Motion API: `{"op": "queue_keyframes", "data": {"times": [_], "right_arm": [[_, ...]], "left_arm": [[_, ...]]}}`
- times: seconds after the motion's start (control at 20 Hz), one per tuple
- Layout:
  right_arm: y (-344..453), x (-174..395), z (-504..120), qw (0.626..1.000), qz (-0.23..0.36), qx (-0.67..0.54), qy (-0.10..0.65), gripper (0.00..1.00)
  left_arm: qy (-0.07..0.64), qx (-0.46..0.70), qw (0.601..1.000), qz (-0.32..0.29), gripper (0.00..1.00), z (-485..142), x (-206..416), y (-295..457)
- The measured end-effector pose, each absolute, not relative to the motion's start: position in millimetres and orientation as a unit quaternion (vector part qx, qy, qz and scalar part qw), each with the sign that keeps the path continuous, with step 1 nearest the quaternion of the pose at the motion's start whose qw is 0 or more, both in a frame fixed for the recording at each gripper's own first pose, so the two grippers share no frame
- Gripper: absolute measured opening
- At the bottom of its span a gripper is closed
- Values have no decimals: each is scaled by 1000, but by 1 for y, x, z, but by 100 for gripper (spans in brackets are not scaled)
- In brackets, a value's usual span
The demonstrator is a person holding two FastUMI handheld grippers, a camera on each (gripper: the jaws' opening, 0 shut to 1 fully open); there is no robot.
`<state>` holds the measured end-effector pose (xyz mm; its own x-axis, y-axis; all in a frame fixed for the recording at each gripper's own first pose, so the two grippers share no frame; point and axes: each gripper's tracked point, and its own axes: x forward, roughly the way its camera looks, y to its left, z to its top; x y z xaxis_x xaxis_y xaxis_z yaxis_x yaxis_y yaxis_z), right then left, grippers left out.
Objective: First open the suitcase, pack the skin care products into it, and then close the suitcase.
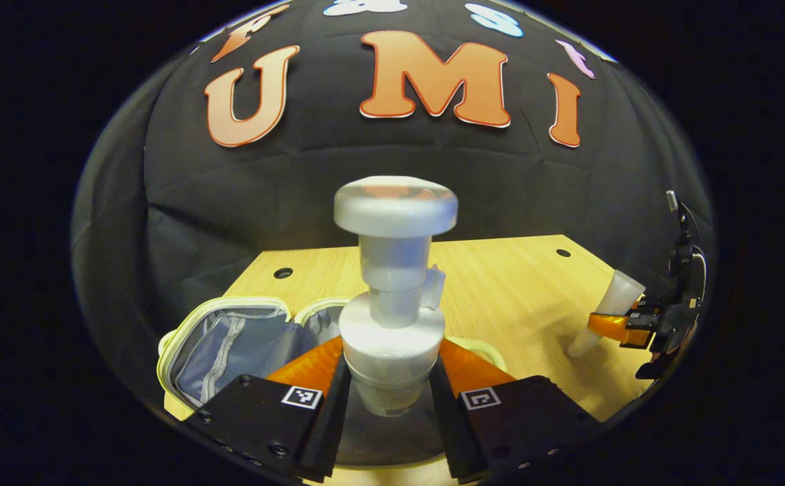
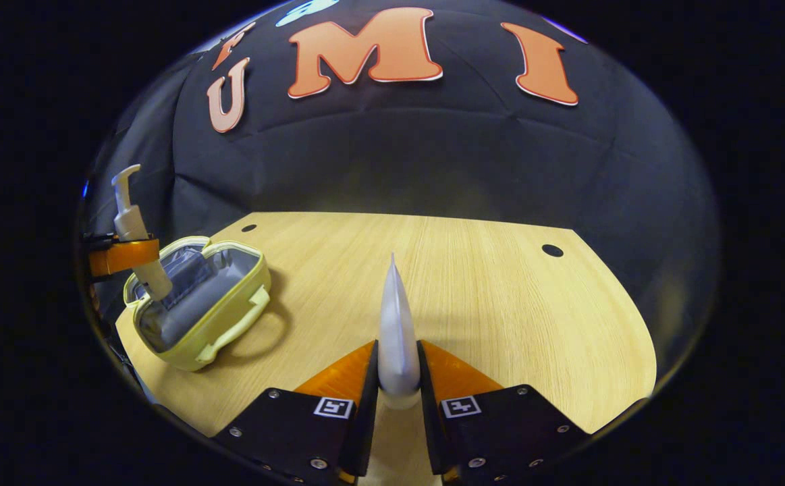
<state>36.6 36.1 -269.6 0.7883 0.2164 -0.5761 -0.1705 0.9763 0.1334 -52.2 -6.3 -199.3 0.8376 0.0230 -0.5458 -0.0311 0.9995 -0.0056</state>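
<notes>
While suitcase lies open, left fingers clamp pump bottle; right fingers clamp tube.

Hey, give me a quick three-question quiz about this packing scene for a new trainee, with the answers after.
1. True or false: the suitcase lies open on the table.
2. Which tool holds the pump bottle: A left, B right?
3. Fill in: the right tool is shut on a white ____.

Key
1. True: the lining shows.
2. A: the left tool grips it upright, over the suitcase.
3. Tube.
</notes>
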Motion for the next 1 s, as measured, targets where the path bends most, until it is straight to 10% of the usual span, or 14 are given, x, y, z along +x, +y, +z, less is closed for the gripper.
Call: {"op": "queue_keyframes", "data": {"times": [1.0], "right_arm": [[190, 33, -151, 935, 192, 94, 282, 33]], "left_arm": [[548, -44, 835, -20, 60, -315, -96, 58]]}}
